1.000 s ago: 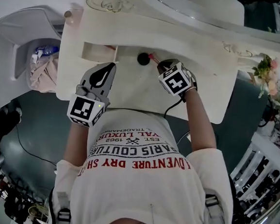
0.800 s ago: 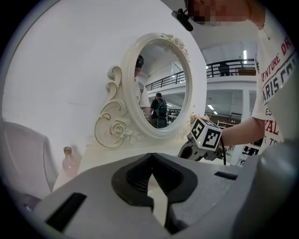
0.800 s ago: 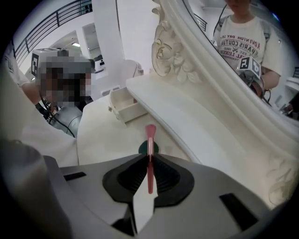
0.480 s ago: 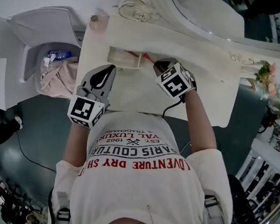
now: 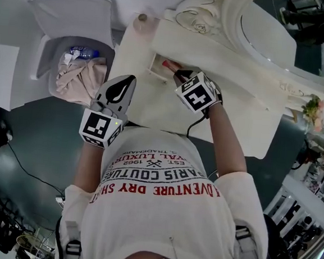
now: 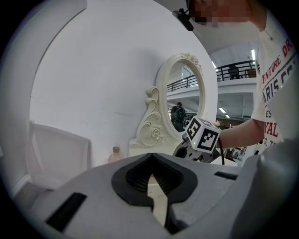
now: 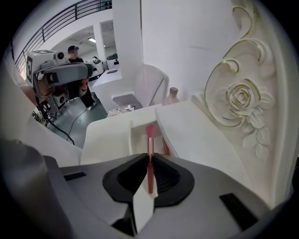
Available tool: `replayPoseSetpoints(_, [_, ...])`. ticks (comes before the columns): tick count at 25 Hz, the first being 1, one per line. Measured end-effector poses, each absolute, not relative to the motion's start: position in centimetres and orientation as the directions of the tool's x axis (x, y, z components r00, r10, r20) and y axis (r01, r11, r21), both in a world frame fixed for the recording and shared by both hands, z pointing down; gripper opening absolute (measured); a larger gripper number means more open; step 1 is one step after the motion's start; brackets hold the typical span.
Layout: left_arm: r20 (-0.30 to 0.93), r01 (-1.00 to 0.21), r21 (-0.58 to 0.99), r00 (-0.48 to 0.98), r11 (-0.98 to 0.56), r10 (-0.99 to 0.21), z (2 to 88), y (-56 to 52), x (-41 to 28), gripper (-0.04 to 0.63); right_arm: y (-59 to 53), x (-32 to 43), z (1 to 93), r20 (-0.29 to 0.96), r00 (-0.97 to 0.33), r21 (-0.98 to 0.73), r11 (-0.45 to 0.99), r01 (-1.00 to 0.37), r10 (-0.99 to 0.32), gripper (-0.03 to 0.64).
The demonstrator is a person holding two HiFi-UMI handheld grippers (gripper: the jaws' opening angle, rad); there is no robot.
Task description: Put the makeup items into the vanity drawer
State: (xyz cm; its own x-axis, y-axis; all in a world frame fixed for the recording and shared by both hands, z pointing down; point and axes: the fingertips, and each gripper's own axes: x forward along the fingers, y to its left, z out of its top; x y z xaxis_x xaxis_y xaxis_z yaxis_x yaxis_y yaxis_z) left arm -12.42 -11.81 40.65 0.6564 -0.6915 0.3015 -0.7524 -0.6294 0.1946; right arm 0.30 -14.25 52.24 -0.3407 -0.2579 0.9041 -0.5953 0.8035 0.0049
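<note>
Since the frame a second earlier, the right gripper (image 5: 178,75) has been carried from the middle of the vanity surface (image 5: 153,100) to the open drawer (image 5: 156,69), and the black round item then seen beside it is out of sight. Its jaws are clenched on a slim pink makeup brush (image 7: 150,154), gripped along the handle. The rose-gold ferrule and pink tip are pushed out past the jaws and held directly over the drawer; whether the tip touches the drawer cannot be told. A thin red item (image 7: 165,148) is seen inside the drawer, against its right wall. The left gripper (image 5: 126,82) is held well back from the drawer, close to the person's white printed shirt (image 5: 163,182), with its jaws pressed together and nothing between them. Just beyond the drawer, a small bottle (image 5: 142,18) is stood at the corner of the surface. To the right of the drawer and behind it, a carved rose (image 7: 240,100) is set at the foot of the oval mirror (image 6: 187,100). To the left of the drawer, off the surface and lower down, a white bin (image 5: 44,59) is seen with a beige cloth (image 5: 79,78) heaped inside it.
</note>
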Motion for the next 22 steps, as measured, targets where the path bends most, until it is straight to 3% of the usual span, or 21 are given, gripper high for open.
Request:
replayPoseSetpoints(9, [0.328,-0.773,0.189,0.632,-0.606,-0.702,41.6,-12.4,-16.3,0.008,-15.7,-2.6,53.9,0.899,-0.344,-0.011,0.772,-0.635,-0.270,0.044])
replayPoseSetpoints(12, [0.326,-0.762,0.190,0.644,-0.619,-0.692,41.7,-12.5,-16.2,0.008,-15.7,-2.6,53.7,0.895,-0.344,-0.009,0.759,-0.651,-0.284,0.133])
replayPoseSetpoints(22, [0.314,-0.694,0.191,0.713,-0.694,-0.627,41.6,-13.4,-12.1,0.008,-14.9,3.6,51.9,0.883,-0.290,0.025,0.654,-0.756,-0.370,0.150])
